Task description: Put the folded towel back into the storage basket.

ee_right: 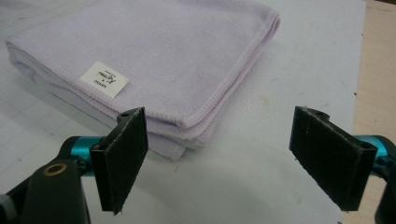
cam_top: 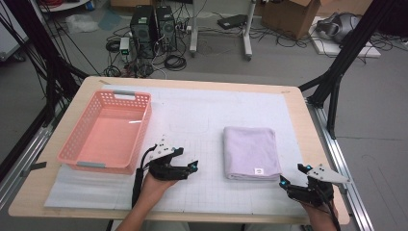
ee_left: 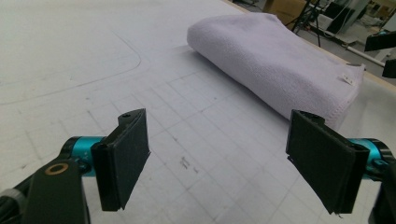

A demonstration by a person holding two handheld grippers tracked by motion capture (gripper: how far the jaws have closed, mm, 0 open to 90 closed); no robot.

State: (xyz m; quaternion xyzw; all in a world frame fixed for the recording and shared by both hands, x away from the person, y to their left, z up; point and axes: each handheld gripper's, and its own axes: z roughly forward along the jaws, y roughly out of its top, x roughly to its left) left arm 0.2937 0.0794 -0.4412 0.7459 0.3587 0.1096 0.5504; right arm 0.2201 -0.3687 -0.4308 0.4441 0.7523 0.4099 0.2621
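A folded lilac towel [cam_top: 251,152] lies flat on the white mat [cam_top: 202,120], between the two claws. The left claw [cam_top: 191,169] sits to the towel's left, near its front edge but apart from it, with its jaws spread wide and nothing between them. In the left gripper view the towel [ee_left: 275,60] lies ahead and to the right of the jaws, and the gridded mat [ee_left: 196,154] shows bare in the gap between them.

The right claw [cam_top: 293,175] hovers just beside the towel's near right corner, its jaws also released and empty. In the right gripper view that corner of the towel [ee_right: 154,56] lies just ahead of the left jaw, its stitched edges stacked in layers, and a small white label [ee_right: 103,78] sits on the top layer close to that jaw. The right jaw stands over bare mat, well to the side of the towel.

A pink basket [cam_top: 144,113] stands beyond the left claw, to its left, with nothing visible inside it. Each claw is held by a hand coming in from the near edge of the table [cam_top: 293,98].
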